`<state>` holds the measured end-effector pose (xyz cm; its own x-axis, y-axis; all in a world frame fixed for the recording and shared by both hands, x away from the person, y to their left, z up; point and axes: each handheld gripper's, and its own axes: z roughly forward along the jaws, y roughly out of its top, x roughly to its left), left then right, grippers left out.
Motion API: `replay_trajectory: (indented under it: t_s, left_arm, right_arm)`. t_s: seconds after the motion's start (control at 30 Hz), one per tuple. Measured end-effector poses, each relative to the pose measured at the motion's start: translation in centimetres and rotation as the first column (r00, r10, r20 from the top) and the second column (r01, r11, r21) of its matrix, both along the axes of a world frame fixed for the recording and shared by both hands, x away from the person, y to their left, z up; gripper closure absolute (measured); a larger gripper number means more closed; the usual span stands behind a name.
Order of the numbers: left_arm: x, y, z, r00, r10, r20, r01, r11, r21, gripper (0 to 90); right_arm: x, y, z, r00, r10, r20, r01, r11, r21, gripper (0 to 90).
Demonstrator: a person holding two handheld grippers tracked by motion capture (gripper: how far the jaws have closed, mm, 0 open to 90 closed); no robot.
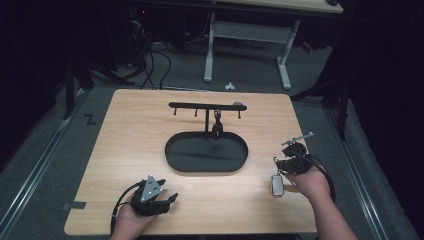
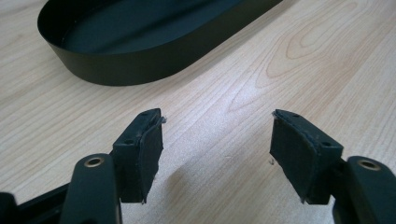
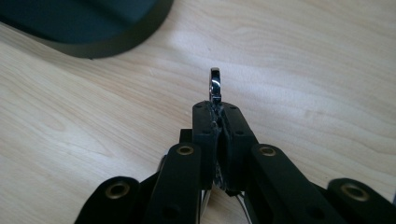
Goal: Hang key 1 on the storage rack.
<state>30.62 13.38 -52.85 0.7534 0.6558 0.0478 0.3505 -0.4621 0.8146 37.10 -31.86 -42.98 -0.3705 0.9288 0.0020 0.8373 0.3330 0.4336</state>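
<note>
A black oval tray lies mid-table with a T-shaped hook rack rising from its far rim; a small dark item hangs from one hook. My right gripper is at the table's right side, shut on a shiny metal ring that sticks out past its tips. A silver tag below the ring rests at the table surface. My left gripper is near the front edge, open, with nothing between its pads. The tray is just ahead of it.
The wooden table has bare room left and right of the tray. A corner of the tray lies up-left of the right gripper. Beyond the table stand a white desk frame and floor cables.
</note>
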Motion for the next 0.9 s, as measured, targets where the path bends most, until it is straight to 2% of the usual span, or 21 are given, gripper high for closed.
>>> replay_trajectory:
  t_s: [0.2,0.37,0.9]
  left_arm:
    - [0.0,0.0,0.1,1.0000,-0.001,0.003,0.001,1.0000,-0.006,34.6]
    - [0.0,0.1,0.1,1.0000,0.002,0.009,-0.002,0.9999,-0.016,34.3]
    - [-0.1,0.2,0.2,0.9997,0.003,0.023,-0.002,0.9994,-0.034,32.8]
  right_arm:
    - [-0.2,0.7,2.2,0.9990,0.018,0.042,-0.018,1.000,0.006,86.7]
    - [-0.2,1.4,3.4,0.9977,0.027,0.062,-0.028,0.999,0.025,86.6]
    - [0.9,4.2,4.8,0.9922,0.087,0.090,-0.091,0.995,0.040,86.6]
